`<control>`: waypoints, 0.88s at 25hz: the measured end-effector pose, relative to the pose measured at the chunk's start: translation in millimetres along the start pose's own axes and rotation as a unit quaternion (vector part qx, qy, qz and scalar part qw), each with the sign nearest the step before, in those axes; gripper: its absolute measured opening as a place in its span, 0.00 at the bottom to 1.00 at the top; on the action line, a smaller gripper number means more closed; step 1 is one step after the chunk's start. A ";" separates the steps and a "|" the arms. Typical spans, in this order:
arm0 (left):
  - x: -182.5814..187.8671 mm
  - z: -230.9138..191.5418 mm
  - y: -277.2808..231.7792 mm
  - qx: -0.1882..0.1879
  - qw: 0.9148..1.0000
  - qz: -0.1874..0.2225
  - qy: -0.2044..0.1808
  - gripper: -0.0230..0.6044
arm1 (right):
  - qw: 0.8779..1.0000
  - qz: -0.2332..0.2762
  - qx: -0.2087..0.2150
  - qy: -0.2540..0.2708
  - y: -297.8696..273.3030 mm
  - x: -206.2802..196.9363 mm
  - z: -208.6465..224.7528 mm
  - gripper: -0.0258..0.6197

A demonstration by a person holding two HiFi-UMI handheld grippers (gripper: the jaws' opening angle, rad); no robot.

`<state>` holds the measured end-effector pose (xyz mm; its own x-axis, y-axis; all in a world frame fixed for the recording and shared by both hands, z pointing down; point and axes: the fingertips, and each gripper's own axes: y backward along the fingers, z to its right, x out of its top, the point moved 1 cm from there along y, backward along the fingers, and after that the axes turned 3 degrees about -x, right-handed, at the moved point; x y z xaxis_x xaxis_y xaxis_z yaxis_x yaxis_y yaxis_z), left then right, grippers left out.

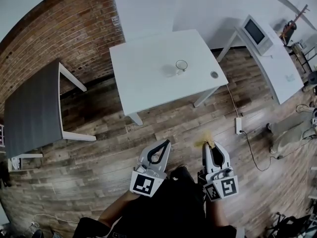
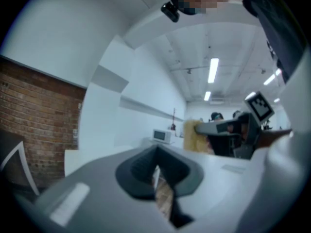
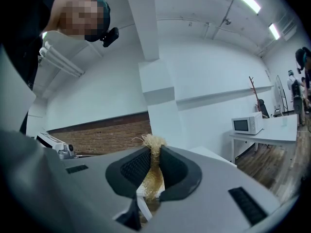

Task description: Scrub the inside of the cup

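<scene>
A clear glass cup (image 1: pixel 181 66) stands upright on the white table (image 1: pixel 148 68), far ahead of both grippers. My left gripper (image 1: pixel 165 144) is held low over the wooden floor, its jaws shut with nothing between them (image 2: pixel 156 171). Beside it, my right gripper (image 1: pixel 210 146) is shut on a tuft of straw-coloured fibre scrubber (image 1: pixel 208 143). In the right gripper view the scrubber (image 3: pixel 153 174) is pinched between the dark pads (image 3: pixel 133 166) and sticks out past the tips. From the left gripper view the scrubber (image 2: pixel 192 136) shows in the other gripper's jaws.
A small round object (image 1: pixel 214 75) lies near the white table's right corner. A dark grey table (image 1: pixel 29 108) stands to the left, and a white desk (image 1: pixel 285 71) with a microwave (image 1: pixel 256 32) to the right. A power strip (image 1: pixel 238 125) and cable lie on the floor.
</scene>
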<state>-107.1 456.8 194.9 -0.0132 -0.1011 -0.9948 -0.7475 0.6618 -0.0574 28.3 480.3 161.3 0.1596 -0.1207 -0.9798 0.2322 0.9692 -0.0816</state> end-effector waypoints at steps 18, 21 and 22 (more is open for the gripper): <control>-5.6 -55.5 -110.5 0.009 1.000 -0.018 -0.005 0.04 | 0.999 0.002 0.035 -0.014 -108.2 8.8 56.4 0.11; 2.4 -69.5 -148.4 0.023 1.000 -0.015 0.001 0.04 | 0.999 -0.002 0.051 -0.017 -135.5 14.4 78.6 0.11; 5.5 -75.0 -160.6 0.027 1.000 -0.015 0.002 0.04 | 0.998 -0.007 0.053 -0.014 -144.4 15.4 87.5 0.11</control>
<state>-36.9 294.3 204.9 0.0065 -0.1252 -0.9921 -0.7105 0.6976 -0.0927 81.2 319.7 174.0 0.1815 -0.1414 -0.9732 0.3352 0.9392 -0.0740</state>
